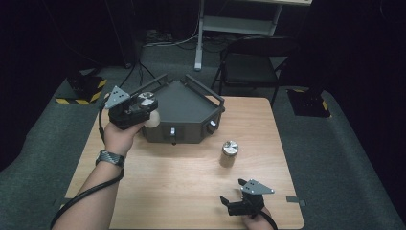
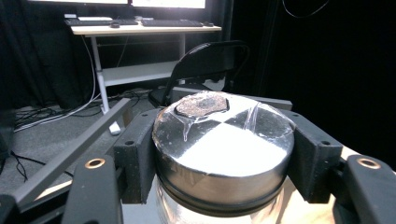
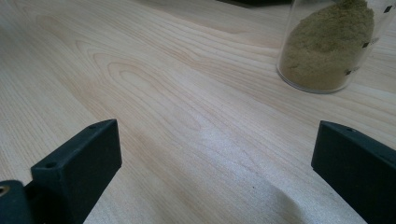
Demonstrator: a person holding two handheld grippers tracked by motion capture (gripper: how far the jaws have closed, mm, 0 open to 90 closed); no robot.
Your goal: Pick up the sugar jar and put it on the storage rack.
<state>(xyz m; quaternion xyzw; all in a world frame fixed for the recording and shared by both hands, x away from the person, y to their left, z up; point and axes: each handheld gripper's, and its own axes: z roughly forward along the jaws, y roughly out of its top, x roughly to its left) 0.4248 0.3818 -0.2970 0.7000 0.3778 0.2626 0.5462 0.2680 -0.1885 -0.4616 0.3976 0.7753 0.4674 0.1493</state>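
Left gripper [image 1: 142, 106] at 10 o'clock on the wooden table [image 1: 191, 191], held up at the left front corner of the dark grey tray [image 1: 191, 115]. Jaws clamped on a jar with a silver lid [image 2: 223, 149]; in the left gripper view the black pads press both sides of the lid, glass body below. In the high view the jar's whitish body [image 1: 152, 118] hangs under the jaws, just beside the tray's front wall; touching it or not, cannot tell. Left hand [image 1: 119, 136] wears a watch [image 1: 110, 158].

Right gripper [image 1: 239, 194] at 5 o'clock near the table's front edge, low over the wood, jaws spread wide with nothing between them. Right gripper view: bare woodgrain between the two black jaws.

Second jar [image 1: 230, 152], silver lid, stands upright near table centre, towards 3 o'clock, well apart from both grippers and clear of the tray. In the right gripper view it sits at 1 o'clock, clear glass holding tan-green powder [image 3: 329, 46].

Black folding chair [image 1: 253, 62] beyond the table at 12 o'clock.
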